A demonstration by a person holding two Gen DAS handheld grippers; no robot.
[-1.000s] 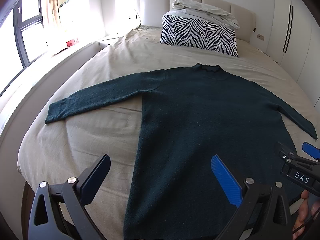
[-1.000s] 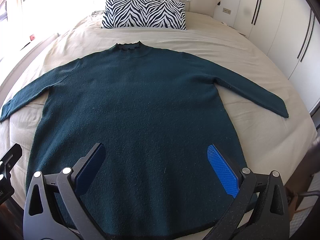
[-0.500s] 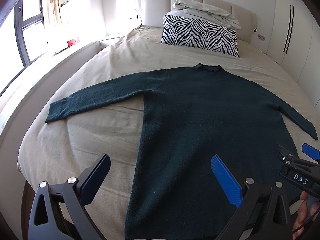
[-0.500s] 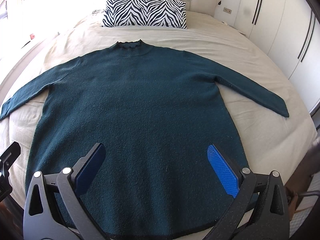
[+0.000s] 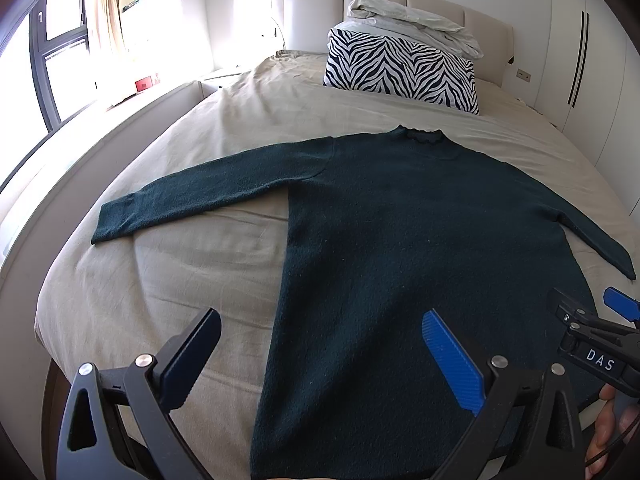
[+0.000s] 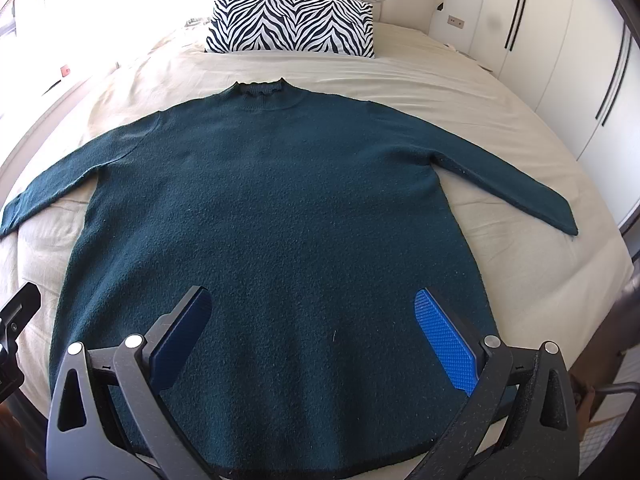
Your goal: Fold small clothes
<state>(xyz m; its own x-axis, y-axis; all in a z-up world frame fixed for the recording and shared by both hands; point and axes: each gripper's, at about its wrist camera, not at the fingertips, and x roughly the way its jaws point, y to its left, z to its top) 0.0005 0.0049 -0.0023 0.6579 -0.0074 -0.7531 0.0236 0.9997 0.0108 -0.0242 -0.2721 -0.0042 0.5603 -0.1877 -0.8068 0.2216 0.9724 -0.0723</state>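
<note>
The fingers (image 6: 444, 344) of the right gripper (image 6: 312, 332) stood spread wide and held nothing, and those of the left gripper (image 5: 320, 354) were parted just as far, also bare. Ahead of both pairs and below them lay the dark green sweater (image 6: 276, 216), spread flat on the beige bed sheet (image 5: 168, 272). Its hem sat nearest the fingers and its frilled collar (image 6: 260, 88) farthest, toward the zebra-print pillow (image 6: 292, 24), so the long axis of the body ran straight away from the fingers. The sleeves reached out to either side, across that axis.

The right gripper hung over the middle of the hem, with cloth under both of its fingers. The left gripper straddled the sweater's left side edge, one finger over the sheet and one over the knit. By that reckoning the left sleeve (image 5: 212, 196) was the left hand's nearer piece and the right sleeve (image 6: 508, 180) the right's, though each cuff lay well forward and outward of the fingers. No fold looked begun yet.
</note>
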